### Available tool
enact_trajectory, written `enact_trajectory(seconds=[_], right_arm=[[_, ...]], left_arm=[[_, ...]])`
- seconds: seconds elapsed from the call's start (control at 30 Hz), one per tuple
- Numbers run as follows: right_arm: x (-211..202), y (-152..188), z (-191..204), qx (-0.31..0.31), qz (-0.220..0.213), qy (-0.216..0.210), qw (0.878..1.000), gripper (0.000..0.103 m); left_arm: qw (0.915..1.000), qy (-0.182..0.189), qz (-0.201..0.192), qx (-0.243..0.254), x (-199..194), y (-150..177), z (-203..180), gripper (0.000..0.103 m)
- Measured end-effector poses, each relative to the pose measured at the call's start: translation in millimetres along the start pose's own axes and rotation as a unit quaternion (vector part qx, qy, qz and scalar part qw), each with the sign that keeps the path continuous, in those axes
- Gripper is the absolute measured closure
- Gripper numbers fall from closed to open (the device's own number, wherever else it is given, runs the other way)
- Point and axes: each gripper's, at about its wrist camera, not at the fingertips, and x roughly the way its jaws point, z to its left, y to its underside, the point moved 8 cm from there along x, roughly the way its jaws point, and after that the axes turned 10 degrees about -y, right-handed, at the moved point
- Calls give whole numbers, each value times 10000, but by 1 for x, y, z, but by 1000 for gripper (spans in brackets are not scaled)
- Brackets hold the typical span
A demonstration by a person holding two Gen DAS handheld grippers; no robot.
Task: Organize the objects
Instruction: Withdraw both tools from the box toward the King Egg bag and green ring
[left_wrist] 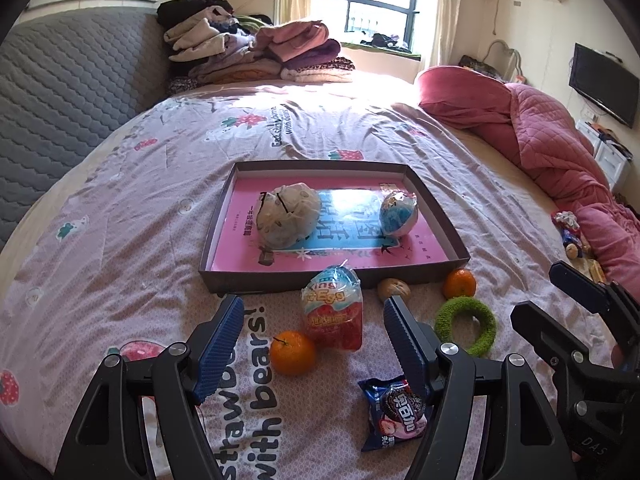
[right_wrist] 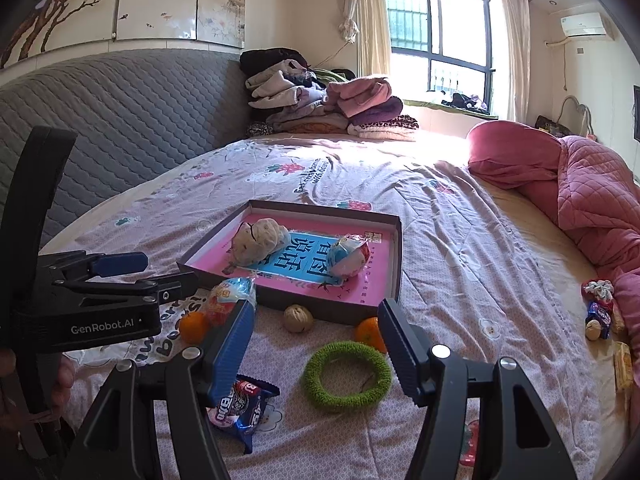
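Two tilted-down tools [left_wrist: 314, 336] [right_wrist: 316, 340] (jaws apart)

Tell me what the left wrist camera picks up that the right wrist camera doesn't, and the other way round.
Only the left wrist view shows the wall-mounted TV at the right edge. Only the right wrist view shows the painted flower panels above the headboard and the yellowish packet near the pink quilt. Both show the open left gripper, the open right gripper, the shallow box, the green ring, two oranges and the cookie packet.
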Motion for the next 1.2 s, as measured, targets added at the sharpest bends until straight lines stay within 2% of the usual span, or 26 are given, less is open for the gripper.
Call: enact_trajectory(seconds=[1.2], right_arm=[[10, 39, -19, 348, 467, 233, 9980, 39]], left_arm=[[9995, 85, 283, 146, 9, 30, -8, 29]])
